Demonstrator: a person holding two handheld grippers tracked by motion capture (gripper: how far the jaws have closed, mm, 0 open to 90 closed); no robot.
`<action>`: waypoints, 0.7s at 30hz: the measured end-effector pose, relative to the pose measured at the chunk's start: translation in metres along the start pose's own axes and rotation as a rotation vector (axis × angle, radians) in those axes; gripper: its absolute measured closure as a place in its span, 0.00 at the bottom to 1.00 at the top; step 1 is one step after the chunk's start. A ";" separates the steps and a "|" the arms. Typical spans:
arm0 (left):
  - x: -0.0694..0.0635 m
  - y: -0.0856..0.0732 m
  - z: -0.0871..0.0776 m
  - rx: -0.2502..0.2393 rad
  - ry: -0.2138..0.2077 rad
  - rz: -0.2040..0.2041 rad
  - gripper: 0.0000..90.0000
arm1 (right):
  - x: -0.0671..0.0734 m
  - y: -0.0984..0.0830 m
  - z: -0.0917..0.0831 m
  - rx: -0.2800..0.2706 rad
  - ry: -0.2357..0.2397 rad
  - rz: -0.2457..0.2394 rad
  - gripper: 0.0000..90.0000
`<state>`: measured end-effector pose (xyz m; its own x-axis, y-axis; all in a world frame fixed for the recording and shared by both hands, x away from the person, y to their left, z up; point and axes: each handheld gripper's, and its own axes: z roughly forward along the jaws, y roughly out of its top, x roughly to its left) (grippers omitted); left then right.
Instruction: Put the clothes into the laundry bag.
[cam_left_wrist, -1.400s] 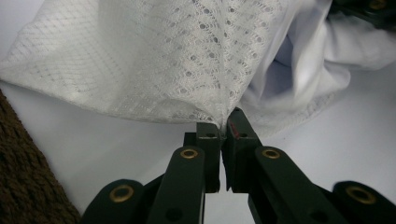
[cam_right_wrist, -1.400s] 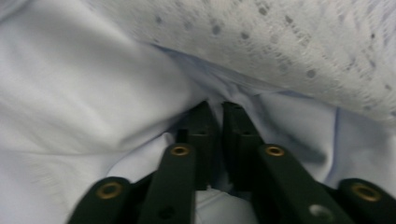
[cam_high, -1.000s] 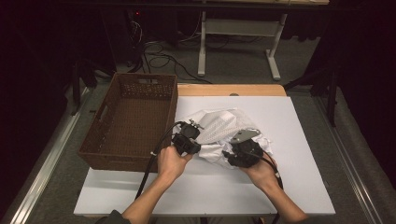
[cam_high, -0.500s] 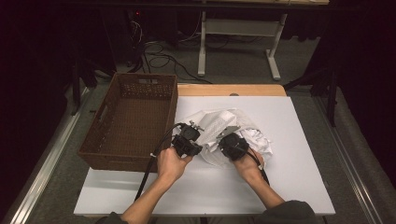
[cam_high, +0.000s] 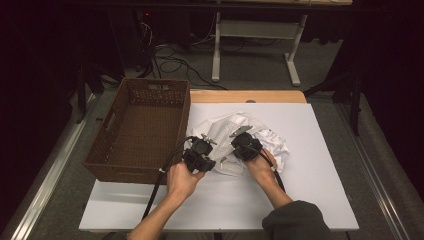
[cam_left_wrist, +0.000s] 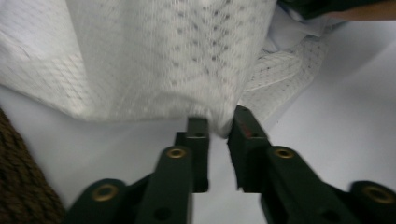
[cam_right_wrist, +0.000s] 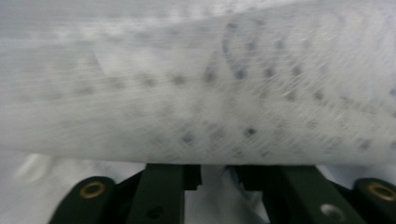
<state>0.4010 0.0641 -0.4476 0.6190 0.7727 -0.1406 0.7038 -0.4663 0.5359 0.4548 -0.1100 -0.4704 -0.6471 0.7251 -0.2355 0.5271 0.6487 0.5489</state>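
A crumpled white mesh garment (cam_high: 270, 141) lies on the middle of the white table (cam_high: 320, 175). My left gripper (cam_high: 207, 146) sits at its left edge. In the left gripper view its jaws have just been opening slightly, but a fold of the garment (cam_left_wrist: 163, 56) is still pinched between the tips of that gripper (cam_left_wrist: 219, 127). My right gripper (cam_high: 241, 141) rests on the garment just to the right. In the right gripper view blurred mesh (cam_right_wrist: 196, 93) drapes over that gripper (cam_right_wrist: 217, 171) and hides its tips; its jaws have just been opening, with cloth between them.
A brown wicker basket (cam_high: 102, 152) stands on the table's left side, close to my left hand, and its weave (cam_left_wrist: 21, 186) borders the left gripper view. A wooden strip (cam_high: 245, 96) runs along the table's far edge. Cables and a desk frame lie on the floor beyond.
My right gripper has moved left and a little away from the person, across the garment toward the left gripper. The garment has bunched up. The left hand has stayed put.
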 end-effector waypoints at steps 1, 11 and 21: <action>-0.001 -0.001 0.000 0.001 -0.003 0.002 0.82 | 0.000 -0.002 -0.005 -0.005 0.017 0.005 0.78; -0.021 -0.025 -0.011 -0.018 -0.023 0.018 0.68 | -0.006 -0.031 -0.064 -0.096 0.059 -0.027 0.68; -0.035 -0.007 0.032 -0.008 -0.056 -0.014 0.60 | -0.021 -0.055 -0.080 -0.076 0.085 -0.002 0.58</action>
<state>0.3852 0.0263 -0.4733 0.6276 0.7538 -0.1945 0.7100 -0.4517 0.5403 0.3951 -0.1791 -0.4315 -0.6940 0.6998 -0.1693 0.4849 0.6282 0.6085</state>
